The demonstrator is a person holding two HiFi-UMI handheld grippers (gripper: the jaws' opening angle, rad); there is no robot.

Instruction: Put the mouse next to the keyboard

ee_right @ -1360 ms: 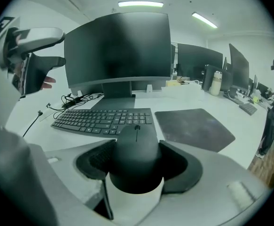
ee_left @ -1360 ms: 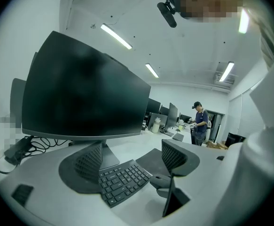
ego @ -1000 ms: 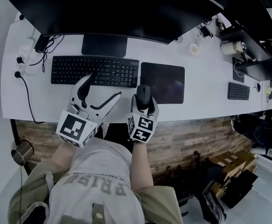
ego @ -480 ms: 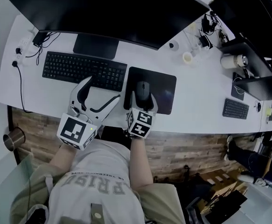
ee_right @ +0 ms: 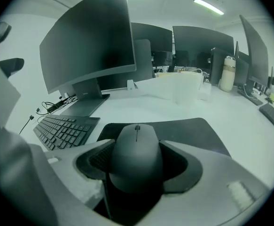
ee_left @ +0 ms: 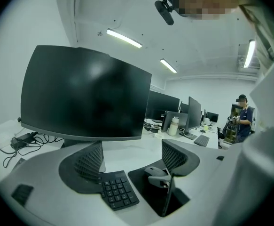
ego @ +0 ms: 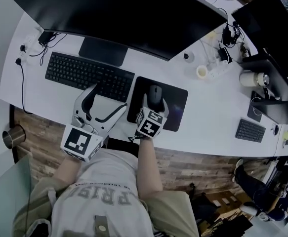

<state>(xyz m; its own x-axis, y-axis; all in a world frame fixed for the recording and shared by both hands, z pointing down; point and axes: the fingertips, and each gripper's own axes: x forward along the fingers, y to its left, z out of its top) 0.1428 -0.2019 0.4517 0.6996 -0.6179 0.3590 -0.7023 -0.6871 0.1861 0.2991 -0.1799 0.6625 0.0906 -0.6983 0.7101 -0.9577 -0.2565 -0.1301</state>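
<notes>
A dark mouse (ego: 155, 94) sits between the jaws of my right gripper (ego: 154, 99), which is shut on its sides, over the left part of the black mouse pad (ego: 177, 106). In the right gripper view the mouse (ee_right: 136, 152) fills the gap, with the pad (ee_right: 195, 130) beneath; whether it rests on the pad I cannot tell. The black keyboard (ego: 84, 74) lies just left of the pad. My left gripper (ego: 110, 95) is open and empty in front of the keyboard's right end. In the left gripper view the keyboard's corner (ee_left: 118, 192) shows between the jaws.
A wide dark monitor (ego: 124, 14) stands behind the keyboard on its base (ego: 103, 51). Cables and a power strip (ego: 29, 48) lie at the far left. A small cup (ego: 201, 72), a bottle (ego: 250, 78) and a second small keyboard (ego: 250, 131) are to the right.
My right gripper has carried the mouse forward and down, from the pad's left edge to over its left part. The left gripper shifted slightly along the keyboard's front.
</notes>
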